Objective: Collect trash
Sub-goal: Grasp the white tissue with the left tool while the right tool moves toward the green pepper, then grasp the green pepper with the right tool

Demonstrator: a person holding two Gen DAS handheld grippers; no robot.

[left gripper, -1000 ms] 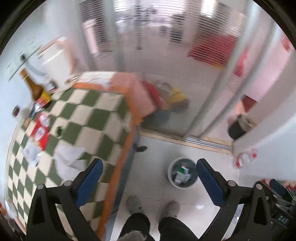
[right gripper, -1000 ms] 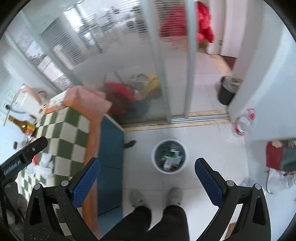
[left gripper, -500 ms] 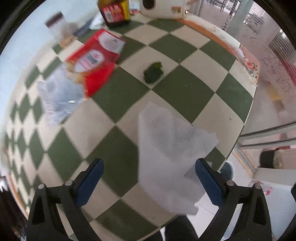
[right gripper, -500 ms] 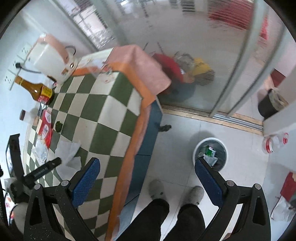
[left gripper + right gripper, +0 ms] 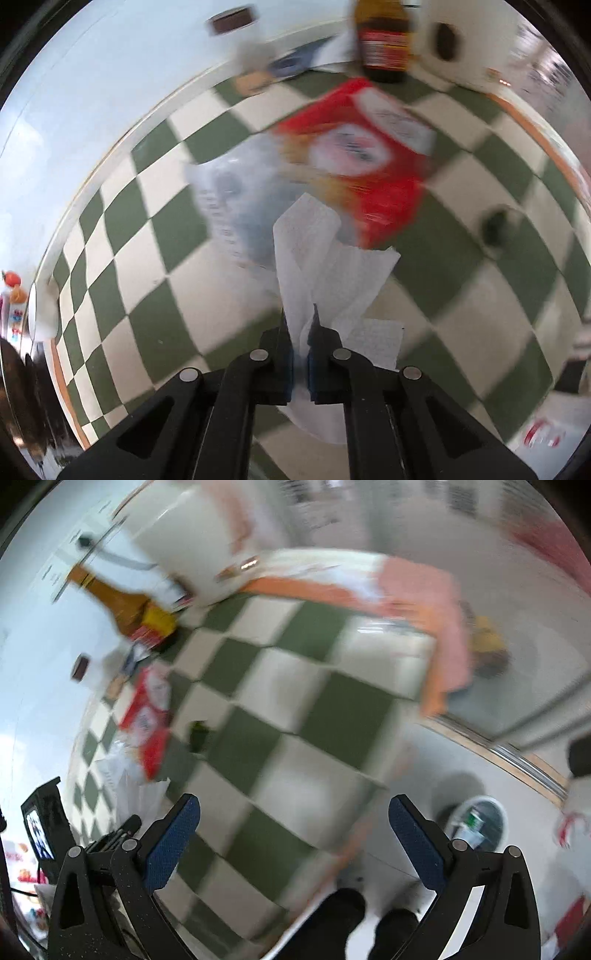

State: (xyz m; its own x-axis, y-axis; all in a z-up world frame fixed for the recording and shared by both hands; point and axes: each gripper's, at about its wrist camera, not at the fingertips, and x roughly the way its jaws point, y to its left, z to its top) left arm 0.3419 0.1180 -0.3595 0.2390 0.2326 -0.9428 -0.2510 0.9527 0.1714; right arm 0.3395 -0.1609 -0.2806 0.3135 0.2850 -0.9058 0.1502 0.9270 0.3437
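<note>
Now pinching the white paper napkin [image 5: 325, 266]: left gripper [image 5: 300, 325], spread wide a second ago above the floor, then half a second ago straddling the flat napkin on the table, pressed together on a bunched fold of it, sheet standing up between the blue pads. Means, by the look of it, first piece of trash secured and ready to carry over to the white waste bin [image 5: 476, 823] down on the floor past the table's edge, already part-filled. Right gripper [image 5: 293, 827] spread wide and empty, swung from above the bin to above the checked cloth. Left on the table and probably next: red snack packet [image 5: 362, 155] overlapping a clear plastic wrapper [image 5: 236, 195], both just beyond the napkin, and a small dark green scrap [image 5: 495, 229] well off to the right. Underneath, green-and-cream checked tablecloth [image 5: 155, 325] with an orange border, pushed against a pale wall. At the back, brown sauce bottle [image 5: 382, 40], small jar with a dark lid [image 5: 232, 22], and a white appliance, all blurred. Beyond, frosted glass sliding doors, pale tiled floor, dark-trousered legs [image 5: 343, 919] of the person standing at the table's side.
</note>
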